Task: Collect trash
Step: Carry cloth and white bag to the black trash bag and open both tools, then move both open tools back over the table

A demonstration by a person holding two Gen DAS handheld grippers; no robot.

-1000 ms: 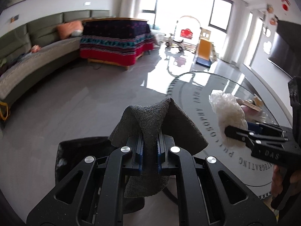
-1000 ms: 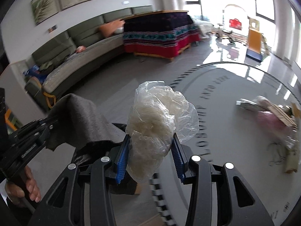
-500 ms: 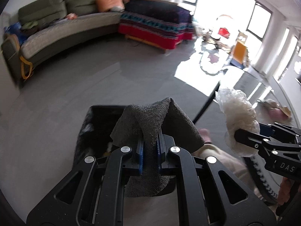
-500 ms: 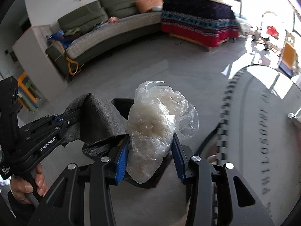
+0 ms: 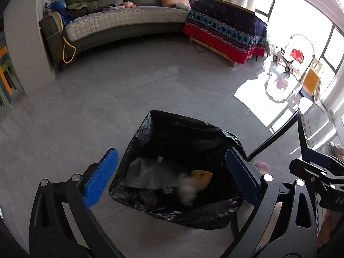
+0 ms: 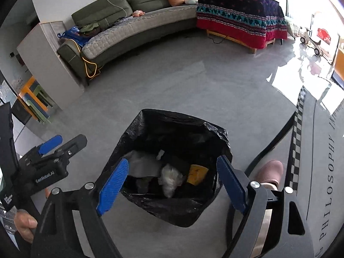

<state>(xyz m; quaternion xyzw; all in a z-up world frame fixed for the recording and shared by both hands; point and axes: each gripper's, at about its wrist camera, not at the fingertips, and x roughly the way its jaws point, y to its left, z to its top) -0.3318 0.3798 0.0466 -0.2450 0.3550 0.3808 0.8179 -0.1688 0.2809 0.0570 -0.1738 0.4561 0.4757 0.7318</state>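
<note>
Blue ridged pads [image 5: 101, 177] on the left gripper [image 5: 172, 178] spreading wide, nothing between them. Same with the right gripper [image 6: 172, 182]: blue pads [image 6: 112, 186] opening, nothing pinched. Both hanging over the black plastic trash bag [image 5: 187, 133] at the lower middle of each frame, mouth wide open on the grey floor [image 5: 107, 94]. Inside the bag: a grey cloth [image 5: 148, 175] at the left, a crumpled clear plastic wad [image 6: 171, 179] in the middle, a small yellow paper piece [image 6: 196, 174] at the right, plus a dark lump too blurry to name. So likely two bits of trash already dropped in, and this step about done. More left to do, probably: at the far right edge of the left view, a small pale heap [image 5: 336, 148] on the round table [image 6: 322, 172] with black letters, too tiny to tell what. A pink slipper [image 6: 269, 171] just beside the bag. Far off at the top, a long green sofa [image 6: 129, 21].
</note>
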